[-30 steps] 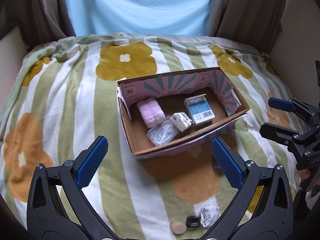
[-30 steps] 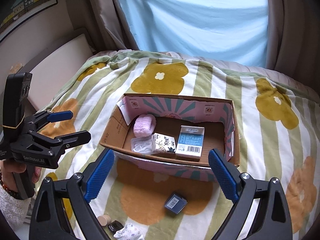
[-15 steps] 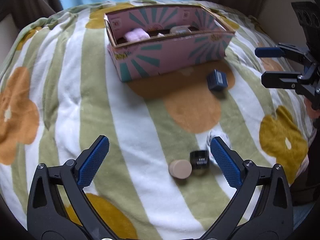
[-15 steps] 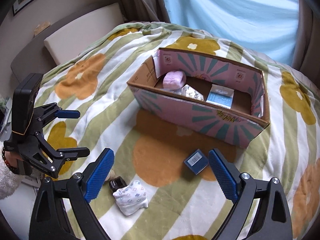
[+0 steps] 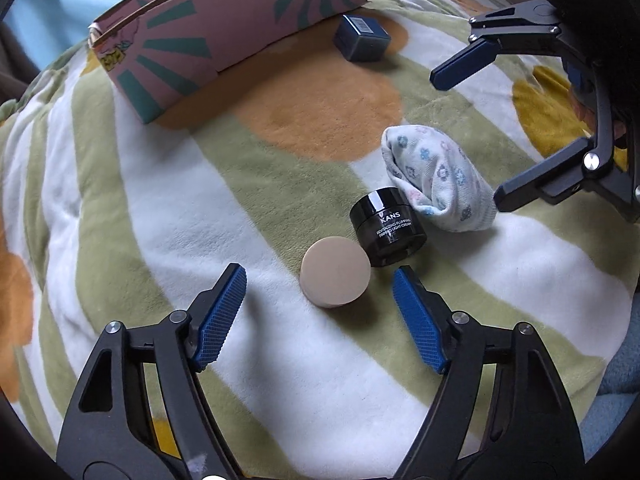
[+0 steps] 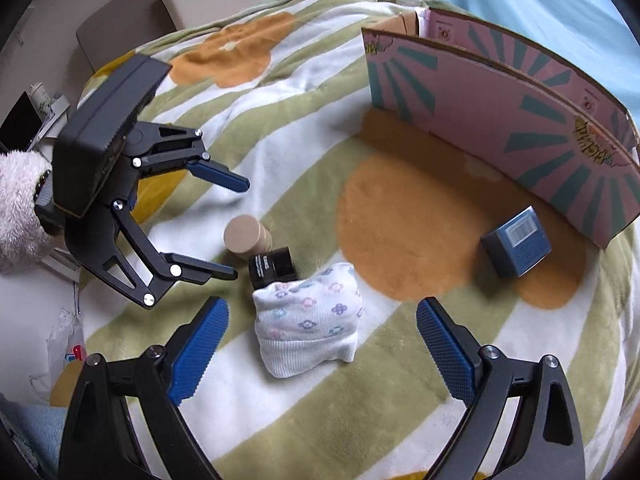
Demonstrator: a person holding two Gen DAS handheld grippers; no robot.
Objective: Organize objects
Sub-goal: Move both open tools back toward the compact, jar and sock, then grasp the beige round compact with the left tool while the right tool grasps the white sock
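Note:
A beige round container (image 5: 335, 277) lies on the blanket, touching a black cream jar (image 5: 387, 227). A rolled white floral sock (image 5: 438, 178) lies just behind the jar. My left gripper (image 5: 320, 282) is open, low over the blanket, with the beige container between its fingertips. My right gripper (image 6: 322, 318) is open just in front of the sock (image 6: 308, 326). It also shows in the left wrist view (image 5: 468, 144), open beside the sock. A small blue box (image 5: 362, 38) sits near the pink cardboard box (image 5: 224, 28). The cardboard box's inside is hidden.
A striped flower blanket (image 6: 304, 112) covers the bed. The blue box (image 6: 516, 242) lies by the cardboard box's front wall (image 6: 500, 120). A plastic bag and clutter (image 6: 64, 344) lie off the bed's left edge.
Both grippers have dropped low and moved toward the loose items. The left one now brackets the beige container; the right one has closed in on the sock. The box's inside is no longer visible.

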